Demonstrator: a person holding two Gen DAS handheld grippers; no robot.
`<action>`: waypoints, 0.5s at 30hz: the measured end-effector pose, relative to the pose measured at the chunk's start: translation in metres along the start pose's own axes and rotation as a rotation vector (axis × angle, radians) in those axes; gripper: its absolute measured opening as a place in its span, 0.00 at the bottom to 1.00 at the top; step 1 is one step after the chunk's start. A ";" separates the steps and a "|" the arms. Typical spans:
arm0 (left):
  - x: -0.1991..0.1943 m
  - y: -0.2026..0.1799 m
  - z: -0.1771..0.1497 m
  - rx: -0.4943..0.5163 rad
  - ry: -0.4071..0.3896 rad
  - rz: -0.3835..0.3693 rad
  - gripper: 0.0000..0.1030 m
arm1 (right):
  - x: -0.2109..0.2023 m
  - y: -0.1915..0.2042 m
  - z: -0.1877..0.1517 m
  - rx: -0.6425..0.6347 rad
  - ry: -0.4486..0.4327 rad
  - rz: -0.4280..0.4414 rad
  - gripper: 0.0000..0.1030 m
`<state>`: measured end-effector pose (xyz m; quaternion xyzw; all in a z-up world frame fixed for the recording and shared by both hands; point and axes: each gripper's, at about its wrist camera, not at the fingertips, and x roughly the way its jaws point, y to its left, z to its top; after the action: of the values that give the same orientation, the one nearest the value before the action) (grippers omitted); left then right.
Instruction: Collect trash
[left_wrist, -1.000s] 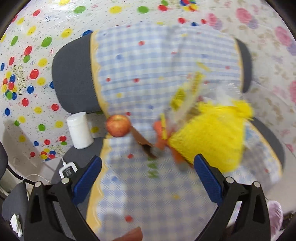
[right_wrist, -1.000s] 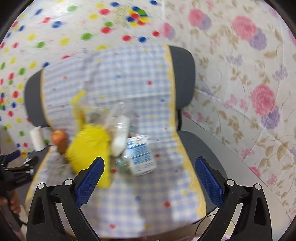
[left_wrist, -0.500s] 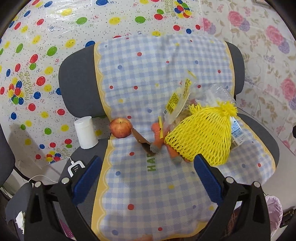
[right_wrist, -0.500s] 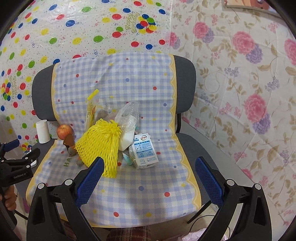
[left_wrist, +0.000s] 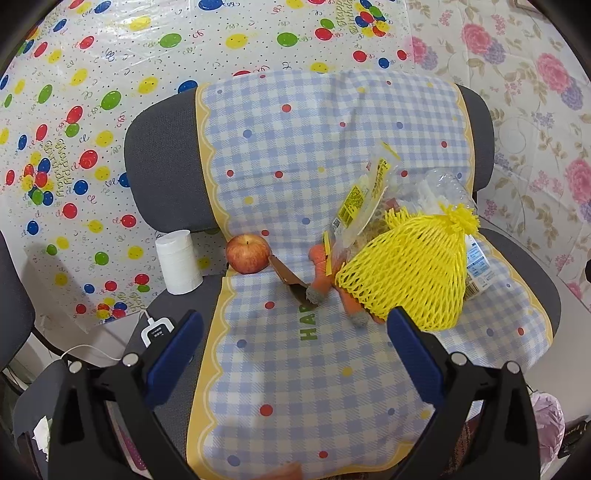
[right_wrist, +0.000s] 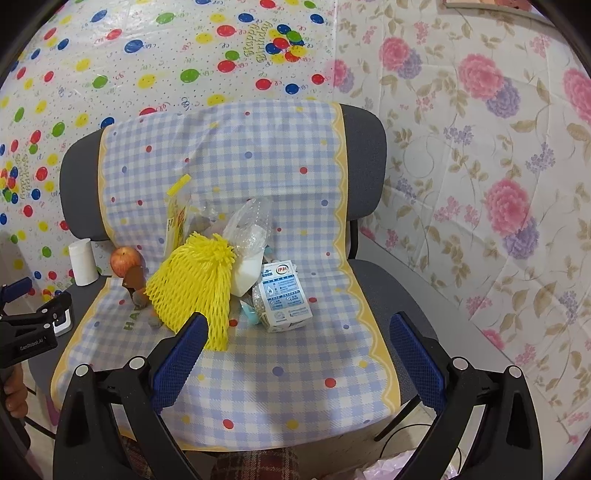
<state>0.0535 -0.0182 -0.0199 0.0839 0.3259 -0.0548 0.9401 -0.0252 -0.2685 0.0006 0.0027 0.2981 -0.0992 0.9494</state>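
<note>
Right wrist view: yellow net (right_wrist: 192, 284) lies just beyond the wide-spread right gripper (right_wrist: 295, 345).

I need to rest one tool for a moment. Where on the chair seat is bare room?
The front of the checked cloth is bare, below the yellow net and milk carton. The seat's back, from apple to carton, is crowded.

Grey chair (left_wrist: 162, 166) draped in checked cloth (left_wrist: 295, 369), balloon backdrop (left_wrist: 74, 92)

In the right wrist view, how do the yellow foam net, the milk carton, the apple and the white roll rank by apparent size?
1. yellow foam net
2. milk carton
3. white roll and apple: these look alike, so I leave them unranked.
</note>
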 end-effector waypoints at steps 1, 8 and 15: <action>0.000 0.000 0.000 0.000 0.003 0.000 0.94 | 0.001 0.001 0.000 -0.001 0.003 0.000 0.94; 0.001 0.000 -0.001 0.001 0.003 -0.003 0.94 | 0.003 0.001 -0.002 -0.001 0.006 0.005 0.94; 0.001 0.000 -0.001 0.001 0.002 -0.004 0.94 | 0.003 0.000 0.000 0.003 0.008 -0.003 0.94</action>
<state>0.0537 -0.0180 -0.0209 0.0840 0.3270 -0.0569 0.9396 -0.0225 -0.2688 -0.0015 0.0040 0.3017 -0.1009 0.9480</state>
